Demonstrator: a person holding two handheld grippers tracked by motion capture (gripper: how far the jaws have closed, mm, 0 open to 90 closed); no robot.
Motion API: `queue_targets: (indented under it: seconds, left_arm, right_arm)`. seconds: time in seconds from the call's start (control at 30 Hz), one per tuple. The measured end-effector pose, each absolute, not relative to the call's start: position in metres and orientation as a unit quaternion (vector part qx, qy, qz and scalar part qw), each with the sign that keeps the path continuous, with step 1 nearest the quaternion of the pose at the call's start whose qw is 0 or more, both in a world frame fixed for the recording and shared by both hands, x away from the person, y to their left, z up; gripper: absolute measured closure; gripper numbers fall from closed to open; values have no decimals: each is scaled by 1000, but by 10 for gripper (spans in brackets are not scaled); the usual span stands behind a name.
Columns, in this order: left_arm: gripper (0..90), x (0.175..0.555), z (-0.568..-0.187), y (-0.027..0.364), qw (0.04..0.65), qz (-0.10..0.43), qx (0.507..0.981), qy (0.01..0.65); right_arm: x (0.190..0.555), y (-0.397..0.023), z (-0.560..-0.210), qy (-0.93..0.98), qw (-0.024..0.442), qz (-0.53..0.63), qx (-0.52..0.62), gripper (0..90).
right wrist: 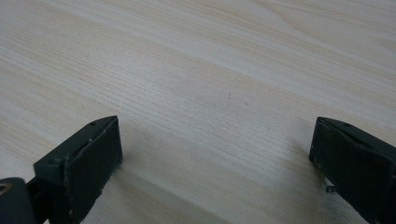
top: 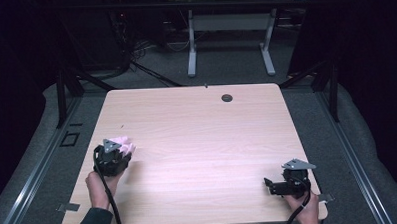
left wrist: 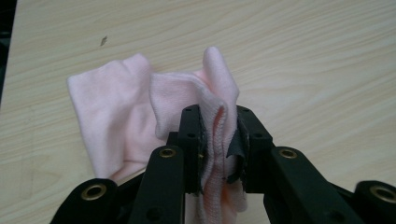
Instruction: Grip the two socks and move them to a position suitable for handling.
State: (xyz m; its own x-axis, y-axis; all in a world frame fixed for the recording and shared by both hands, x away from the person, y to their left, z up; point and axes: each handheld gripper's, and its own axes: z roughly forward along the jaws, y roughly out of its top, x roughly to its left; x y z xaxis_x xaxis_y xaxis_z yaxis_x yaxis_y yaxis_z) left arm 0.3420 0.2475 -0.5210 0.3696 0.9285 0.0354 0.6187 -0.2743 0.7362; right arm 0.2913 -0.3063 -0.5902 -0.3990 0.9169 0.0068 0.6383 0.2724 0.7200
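Light wood-grain bench [top: 202, 142], rounded corners, with a dark round grommet hole [top: 227, 98] near its far edge. Grey carpet floor [top: 225, 66] beyond. A second table on white legs [top: 191, 47] stands at the far side, cables [top: 134, 51] trailing beside it. Black framing posts [top: 60, 92] flank the bench. Metal floor rails [top: 28, 178] run along both sides. Surroundings dark.

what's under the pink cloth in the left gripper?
Bare wooden table. The left gripper pinches a raised fold of the pink cloth; the rest lies flat on the wood. Nothing pokes out at its edges, but whatever the flat part covers is hidden.
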Motion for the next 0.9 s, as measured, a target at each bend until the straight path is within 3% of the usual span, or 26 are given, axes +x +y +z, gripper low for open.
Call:
queue_targets:
  seconds: [0.5, 0.9]
  left_arm:
    - [761, 308, -505, 175, 383, 151, 820, 399]
    - [765, 284, -542, 99, 363, 44, 876, 315]
  right_arm:
    - [291, -306, -590, 768, 212, 328, 507, 21]
    - [291, -306, -590, 769, 211, 328, 507, 21]
